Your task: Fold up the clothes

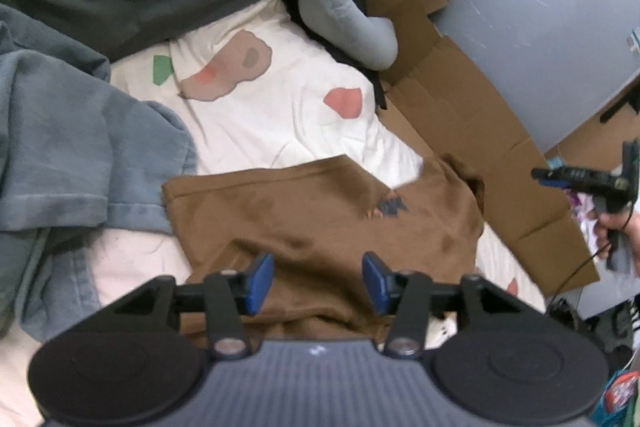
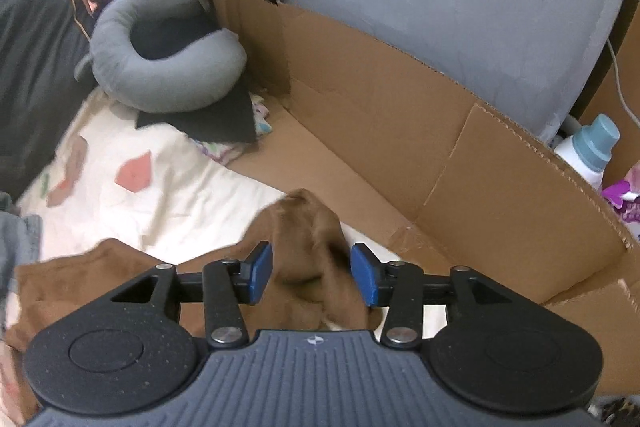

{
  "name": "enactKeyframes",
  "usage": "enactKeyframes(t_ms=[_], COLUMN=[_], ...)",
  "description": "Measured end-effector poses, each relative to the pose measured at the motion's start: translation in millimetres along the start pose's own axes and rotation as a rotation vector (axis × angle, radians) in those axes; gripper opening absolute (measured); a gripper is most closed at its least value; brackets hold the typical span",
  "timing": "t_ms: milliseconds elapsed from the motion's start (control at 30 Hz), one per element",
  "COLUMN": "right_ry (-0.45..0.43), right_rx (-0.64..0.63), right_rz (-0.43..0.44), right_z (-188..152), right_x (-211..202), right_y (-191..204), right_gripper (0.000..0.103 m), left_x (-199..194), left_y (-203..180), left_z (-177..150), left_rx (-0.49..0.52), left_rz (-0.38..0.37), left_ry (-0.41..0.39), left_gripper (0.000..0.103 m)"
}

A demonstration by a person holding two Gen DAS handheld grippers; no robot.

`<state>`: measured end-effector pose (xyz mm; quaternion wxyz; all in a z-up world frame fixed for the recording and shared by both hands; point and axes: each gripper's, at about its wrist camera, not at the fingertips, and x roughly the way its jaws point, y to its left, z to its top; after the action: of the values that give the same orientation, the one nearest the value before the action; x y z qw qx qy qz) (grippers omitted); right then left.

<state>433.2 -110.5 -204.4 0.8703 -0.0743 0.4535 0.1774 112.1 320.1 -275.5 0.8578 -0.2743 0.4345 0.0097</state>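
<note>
On the bed, just ahead of and beneath my left hand-held gripper, lies the brown shirt, spread across the cream patterned bedspread. Its long axis runs left to right across my left view, one straight edge towards the pillows, a small dark emblem on its right half. My left jaws stand apart with nothing between them, hovering over the near cloth. My right hand-held gripper is also apart, but a bunched hump of the brown shirt rises between its pads; I can't tell whether they touch it. I judge the right one nearer to a grip. The fabric looks soft, creased, partly doubled near me. A blue-grey garment overlaps its left edge, and flattened cardboard lies along the right.
</note>
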Motion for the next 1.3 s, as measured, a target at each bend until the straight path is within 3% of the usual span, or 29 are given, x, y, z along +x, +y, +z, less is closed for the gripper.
enactKeyframes(t_ms=[67,367,600,800,933,1000,1067,1167,1300], right_ry=[-0.007,0.023,0.052,0.061,0.056,0.058,0.068,0.047,0.050], right_rx=[0.027,0.167,0.231,0.275,0.299,0.317,0.340,0.343,0.383], right_rz=[0.029,0.168,0.232,0.285,0.325,0.344,0.364,0.407,0.457], right_z=[-6.2,-65.9,-106.3,-126.9,-138.8,-146.4,-153.7,-163.4,-175.6], right_x=[-7.7,-11.8,-9.5,-6.1,-5.8,-4.1,-0.3,1.9,4.9], right_y=[4.2,31.0,46.2,62.4,74.8,82.5,92.8,111.3,130.7], right_gripper=[0.051,0.051,0.051,0.051,0.051,0.051,0.051,0.051,0.051], left_x=[-1.3,18.8,30.3,45.8,51.2,53.0,53.8,48.2,31.4], left_y=[3.4,29.8,45.0,66.2,71.7,73.1,73.6,70.5,52.6], left_z=[-2.0,-23.6,-39.0,-50.9,-55.4,-56.9,-57.9,-57.2,-57.4], left_rx=[0.007,0.039,0.098,0.082,0.076,0.077,0.076,0.061,0.116], left_rz=[0.015,0.092,0.136,0.191,0.180,0.173,0.161,0.109,0.076], left_ry=[0.003,0.070,0.122,0.125,0.110,0.103,0.100,0.106,0.087], left_gripper=[0.063,0.063,0.063,0.063,0.052,0.040,0.014,0.010,0.008])
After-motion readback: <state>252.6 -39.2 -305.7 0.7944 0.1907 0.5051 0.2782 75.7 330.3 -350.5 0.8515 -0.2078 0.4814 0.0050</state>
